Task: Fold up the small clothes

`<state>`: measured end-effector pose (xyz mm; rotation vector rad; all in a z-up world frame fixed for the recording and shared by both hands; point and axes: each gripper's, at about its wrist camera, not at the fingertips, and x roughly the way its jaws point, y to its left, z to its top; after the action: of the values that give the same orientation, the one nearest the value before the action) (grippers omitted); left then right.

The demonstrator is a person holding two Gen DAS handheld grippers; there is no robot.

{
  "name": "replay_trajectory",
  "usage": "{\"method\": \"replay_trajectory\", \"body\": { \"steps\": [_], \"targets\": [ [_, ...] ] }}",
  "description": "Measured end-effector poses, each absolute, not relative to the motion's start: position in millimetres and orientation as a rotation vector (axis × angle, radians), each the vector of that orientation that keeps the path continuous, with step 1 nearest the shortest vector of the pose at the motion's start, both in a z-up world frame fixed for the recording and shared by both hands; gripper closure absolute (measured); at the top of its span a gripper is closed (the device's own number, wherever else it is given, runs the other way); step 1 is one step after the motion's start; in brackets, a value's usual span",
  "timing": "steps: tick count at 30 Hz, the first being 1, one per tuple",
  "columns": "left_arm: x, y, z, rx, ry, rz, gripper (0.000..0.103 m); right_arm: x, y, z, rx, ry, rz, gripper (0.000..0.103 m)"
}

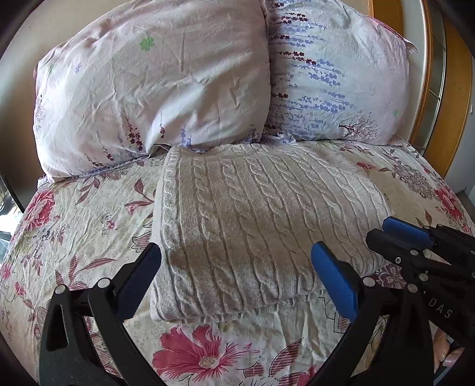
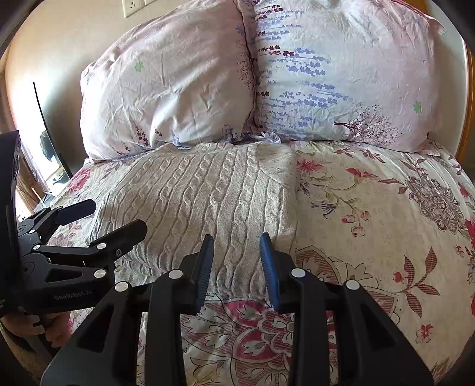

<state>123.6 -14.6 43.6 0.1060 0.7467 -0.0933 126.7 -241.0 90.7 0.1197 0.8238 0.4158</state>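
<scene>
**Both grippers parted above a folded cable-knit sweater on the bed**

Left black gripper with blue pads [image 1: 237,276] hovers over the near edge of the folded cream cable-knit sweater [image 1: 252,225], its jaws spread wide and holding nothing, one to each side of the knit's near end. Right black gripper with blue pads [image 2: 237,267] sits at the sweater's near right corner, jaws apart by a narrower gap, empty; whether its tips touch the knit cannot be told.

Beneath everything lies the bed, covered by a cream floral sheet with red and pink blooms [image 1: 89,213], wrinkled throughout. Two big crumpled pillows lean against the head end: a pale pink pillow with small sprigs [image 1: 154,80] on the left and a bluish-white pillow printed with lavender stems [image 1: 335,77] on the right, pressed together. The sweater lies flat in the middle of the bed, its far edge touching the pillows' lower seams. A wooden frame [image 1: 457,98] stands beyond the bed's right edge; a beige wall with a socket plate [image 2: 133,7] rises behind.
</scene>
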Motion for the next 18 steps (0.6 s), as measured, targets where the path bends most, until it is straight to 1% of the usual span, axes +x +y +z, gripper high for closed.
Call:
{"method": "replay_trajectory", "body": {
  "steps": [8,15,18],
  "targets": [
    [129,-16,28,0.126,0.783,-0.077,0.002,134,-236,78,0.080,0.881,0.391,0.069],
    [139,-22,9,0.183,0.834,-0.024,0.002,136,-222,75,-0.033,0.894,0.361,0.068],
    [132,-15,13,0.163,0.827,-0.044,0.002,126,-235,81,0.040,0.857,0.360,0.069]
  ]
}}
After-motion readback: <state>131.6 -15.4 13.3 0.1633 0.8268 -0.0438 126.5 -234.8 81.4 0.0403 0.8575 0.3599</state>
